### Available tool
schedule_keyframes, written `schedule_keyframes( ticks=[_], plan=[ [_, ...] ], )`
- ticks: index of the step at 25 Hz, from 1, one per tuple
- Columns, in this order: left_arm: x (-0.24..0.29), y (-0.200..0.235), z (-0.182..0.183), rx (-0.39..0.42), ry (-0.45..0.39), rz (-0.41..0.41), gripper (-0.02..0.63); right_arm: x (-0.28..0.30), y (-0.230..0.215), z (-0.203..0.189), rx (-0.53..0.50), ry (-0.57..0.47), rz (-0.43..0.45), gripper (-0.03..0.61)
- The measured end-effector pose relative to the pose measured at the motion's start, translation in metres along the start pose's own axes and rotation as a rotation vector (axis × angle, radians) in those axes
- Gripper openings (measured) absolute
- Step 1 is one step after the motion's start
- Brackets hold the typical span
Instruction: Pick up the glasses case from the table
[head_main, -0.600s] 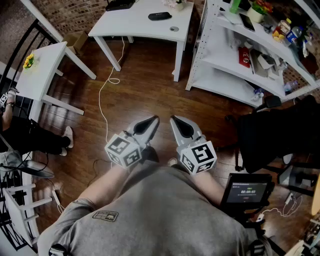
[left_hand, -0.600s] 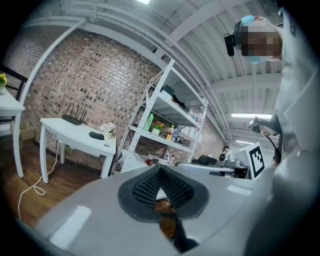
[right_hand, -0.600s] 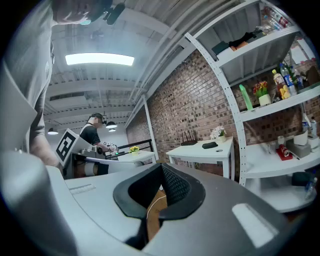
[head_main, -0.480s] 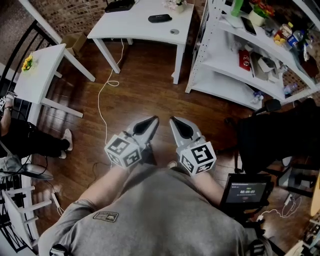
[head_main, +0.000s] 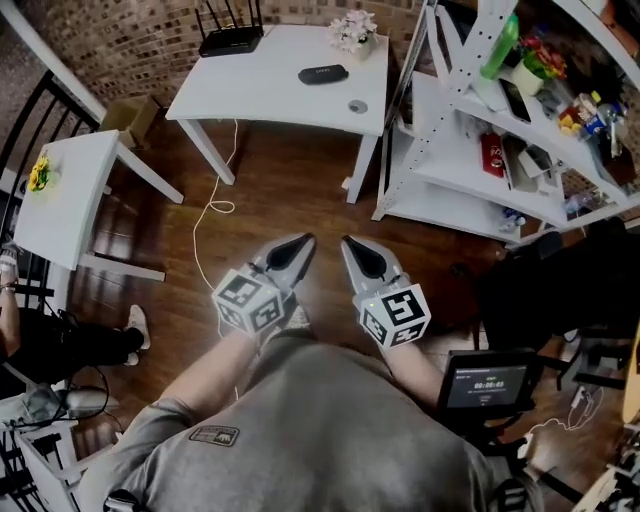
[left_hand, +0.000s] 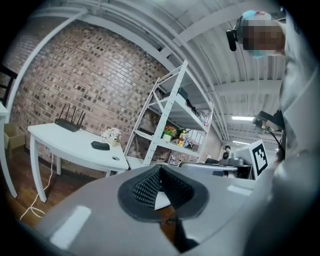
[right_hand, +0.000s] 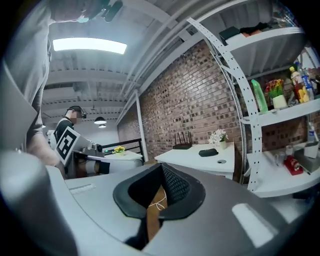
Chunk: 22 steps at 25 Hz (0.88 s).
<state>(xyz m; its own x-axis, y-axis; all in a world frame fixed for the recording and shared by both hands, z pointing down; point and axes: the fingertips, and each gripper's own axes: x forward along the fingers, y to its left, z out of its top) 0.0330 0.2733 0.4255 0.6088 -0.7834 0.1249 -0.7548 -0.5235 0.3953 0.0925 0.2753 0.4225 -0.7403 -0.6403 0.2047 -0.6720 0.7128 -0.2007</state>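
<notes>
Head view now takes in more of the room than half a second ago: the whole white rectangular surface (head_main: 250, 95) shows, with the dark oval glasses case (head_main: 323, 74) lying flat near its right end, well apart from me across the brown wooden floor (head_main: 300, 190). My left gripper (head_main: 304, 241) and right gripper (head_main: 348, 242) sit just where they were, close to my chest, each with jaws pressed together on nothing. I judge the approach has barely begun; I must walk up and spread a gripper before any grasp
</notes>
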Motion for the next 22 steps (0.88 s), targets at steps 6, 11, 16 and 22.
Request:
schedule_keyframes(
  ticks=[6, 11, 16, 22],
  plan=[
    [0.009, 0.065, 0.029, 0.018, 0.019, -0.052, 0.002, 0.072, 0.001, 0.012, -0.004, -0.006, -0.048, 0.011],
    [0.017, 0.101, 0.042, 0.012, 0.021, -0.062, 0.002, 0.113, -0.007, 0.021, -0.019, 0.002, -0.061, 0.011],
    [0.041, 0.128, 0.055, 0.007, 0.016, -0.054, 0.002, 0.145, -0.032, 0.031, -0.025, 0.003, -0.054, 0.011],
    [0.091, 0.172, 0.076, 0.032, 0.009, -0.004, 0.002, 0.2, -0.088, 0.044, -0.031, 0.0, -0.013, 0.011]
  ],
)
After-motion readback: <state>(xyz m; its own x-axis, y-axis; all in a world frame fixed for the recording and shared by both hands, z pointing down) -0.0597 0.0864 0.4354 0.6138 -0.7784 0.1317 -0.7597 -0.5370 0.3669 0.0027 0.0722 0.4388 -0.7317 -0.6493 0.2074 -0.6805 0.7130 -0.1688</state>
